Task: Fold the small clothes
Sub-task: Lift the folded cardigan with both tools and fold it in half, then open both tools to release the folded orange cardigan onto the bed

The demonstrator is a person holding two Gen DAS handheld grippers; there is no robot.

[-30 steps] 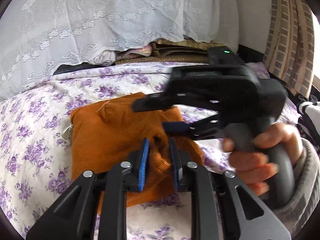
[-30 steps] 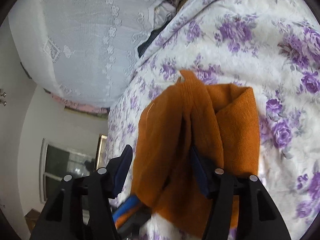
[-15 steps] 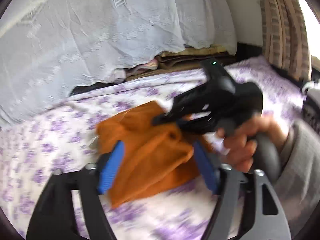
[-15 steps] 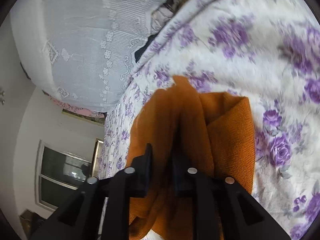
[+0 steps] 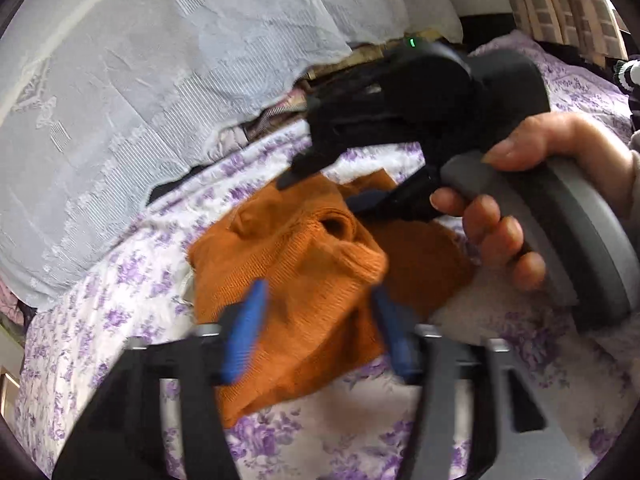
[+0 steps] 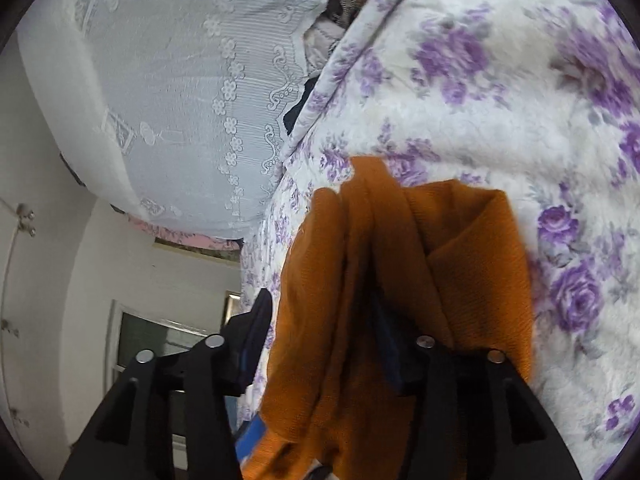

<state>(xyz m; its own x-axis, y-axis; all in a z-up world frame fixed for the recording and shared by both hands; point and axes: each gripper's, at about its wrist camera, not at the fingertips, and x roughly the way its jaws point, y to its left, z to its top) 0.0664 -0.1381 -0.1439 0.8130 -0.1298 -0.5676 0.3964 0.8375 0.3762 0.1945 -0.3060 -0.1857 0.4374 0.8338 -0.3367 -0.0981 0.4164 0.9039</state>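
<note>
Hanging across the far left and top of the left wrist view: a white lace curtain (image 5: 168, 92), draping down onto a bed. Spreading below it: a white bedspread with purple flowers (image 5: 120, 312). Lying bunched on that bedspread at centre: an orange knitted garment (image 5: 304, 280), partly folded over itself, a rolled cuff or opening facing up.

Reaching in from the bottom edge: the left gripper (image 5: 320, 332), its 2 blue pads blurred and standing apart on either side of the garment's near fold, having just been closing; cloth sitting between them, no squeeze showing.

Sitting further right and above the cloth: the right gripper (image 5: 320, 184), black, gripped at its grey handle by a person's hand (image 5: 516, 208), a grey sleeve at the edge.

In the right wrist view, from the left: a white wall and a dark window (image 6: 148, 344), then the lace curtain, then the garment draping down over the gripper's right finger (image 6: 390, 344), with folds filling the gap. Jaws standing about halfway apart, having just been opening, left pad clear of the cloth.
</note>
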